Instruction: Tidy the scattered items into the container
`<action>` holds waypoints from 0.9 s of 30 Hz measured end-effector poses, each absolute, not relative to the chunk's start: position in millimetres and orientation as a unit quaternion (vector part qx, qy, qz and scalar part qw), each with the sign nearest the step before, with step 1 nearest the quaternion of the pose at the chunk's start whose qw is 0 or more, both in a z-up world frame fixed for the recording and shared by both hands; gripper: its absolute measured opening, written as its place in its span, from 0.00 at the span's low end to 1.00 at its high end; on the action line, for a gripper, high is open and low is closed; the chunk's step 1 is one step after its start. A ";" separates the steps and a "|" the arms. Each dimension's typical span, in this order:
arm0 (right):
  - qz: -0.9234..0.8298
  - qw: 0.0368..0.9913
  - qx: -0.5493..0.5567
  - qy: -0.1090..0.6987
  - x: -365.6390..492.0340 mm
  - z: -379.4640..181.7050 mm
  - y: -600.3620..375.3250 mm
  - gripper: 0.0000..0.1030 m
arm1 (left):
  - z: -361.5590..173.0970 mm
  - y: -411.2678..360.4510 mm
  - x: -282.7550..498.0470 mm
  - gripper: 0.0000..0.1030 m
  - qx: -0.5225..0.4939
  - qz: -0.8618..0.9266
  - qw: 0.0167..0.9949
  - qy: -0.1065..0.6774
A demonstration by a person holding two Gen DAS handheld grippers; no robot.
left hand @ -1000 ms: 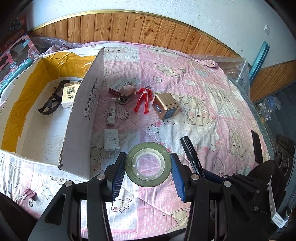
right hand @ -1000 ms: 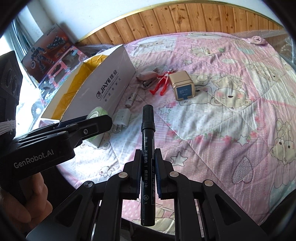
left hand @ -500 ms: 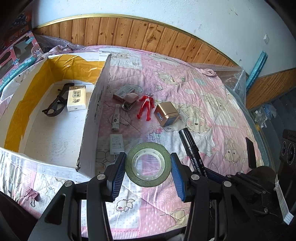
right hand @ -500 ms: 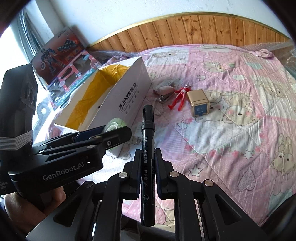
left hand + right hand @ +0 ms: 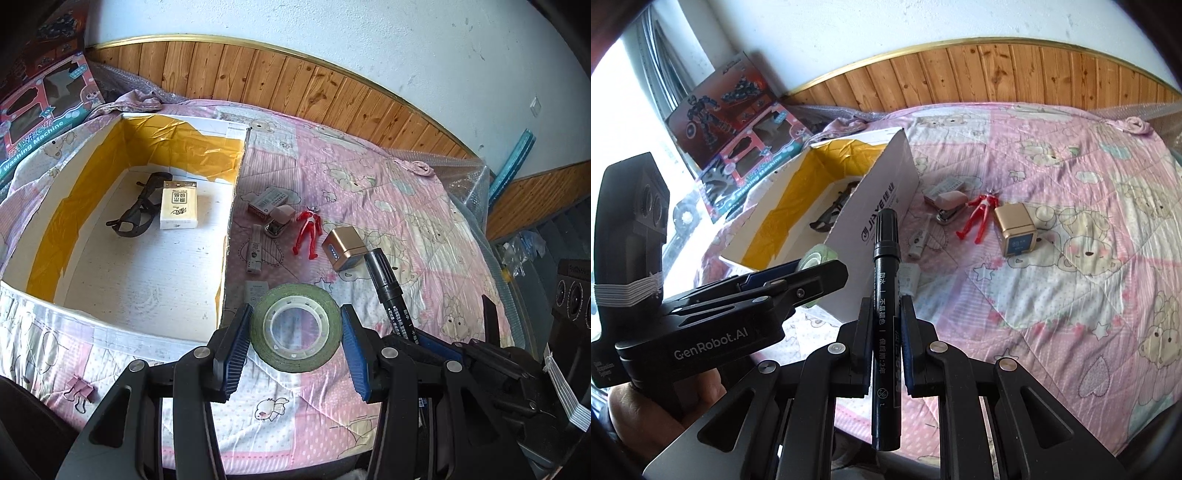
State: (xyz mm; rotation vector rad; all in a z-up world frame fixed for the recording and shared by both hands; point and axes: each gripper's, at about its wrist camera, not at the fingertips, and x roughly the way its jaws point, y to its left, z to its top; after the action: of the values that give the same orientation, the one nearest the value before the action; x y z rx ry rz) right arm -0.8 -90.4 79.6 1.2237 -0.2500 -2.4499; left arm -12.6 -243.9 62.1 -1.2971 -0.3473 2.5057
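Both grippers are rising higher above the quilt (image 5: 388, 192) than before. Left gripper (image 5: 295, 334) is clamping the tape roll (image 5: 295, 354) beside the cardboard box (image 5: 44, 206); right gripper (image 5: 884, 325) is clamping the marker (image 5: 885, 288).

goggles (image 5: 138, 206) lie in box (image 5: 229, 236), figure (image 5: 308, 230) right of it.

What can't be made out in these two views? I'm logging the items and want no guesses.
- Charger: left view, tape roll covers its near end; right view, marker crosses it.
- Glasses: right view, box wall hides most.
- Card box: print too small; stapler overlaps it.
- Tape roll: right view, left gripper hides most.
- Cube: screen text too small.
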 end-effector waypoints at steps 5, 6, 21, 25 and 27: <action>-0.875 0.205 0.431 -0.083 -4.1 89.8 -102.1 0.13 | 68.7 -259.5 -14.3 0.47 -0.443 0.875 0.143 -0.132; -0.875 0.207 0.430 -0.082 -4.9 91.7 -104.5 0.13 | 70.4 -263.1 -14.4 0.47 -0.441 0.876 0.142 -0.134; -0.875 0.243 0.414 -0.059 -18.0 117.4 -145.9 0.13 | 90.1 -308.8 -20.0 0.47 -0.417 0.886 0.119 -0.162; -0.875 0.249 0.411 -0.055 -20.9 122.2 -154.9 0.13 | 93.4 -319.2 -21.1 0.47 -0.412 0.888 0.114 -0.168; -0.874 0.253 0.411 -0.055 -22.3 123.7 -158.7 0.13 | 94.1 -324.9 -22.1 0.47 -0.410 0.889 0.112 -0.172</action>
State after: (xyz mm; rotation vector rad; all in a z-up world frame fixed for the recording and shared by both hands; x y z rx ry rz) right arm -22.3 -158.7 123.7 1.1171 -0.1487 -2.3771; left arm -22.1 -324.9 94.1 -1.2029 -0.5040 2.6083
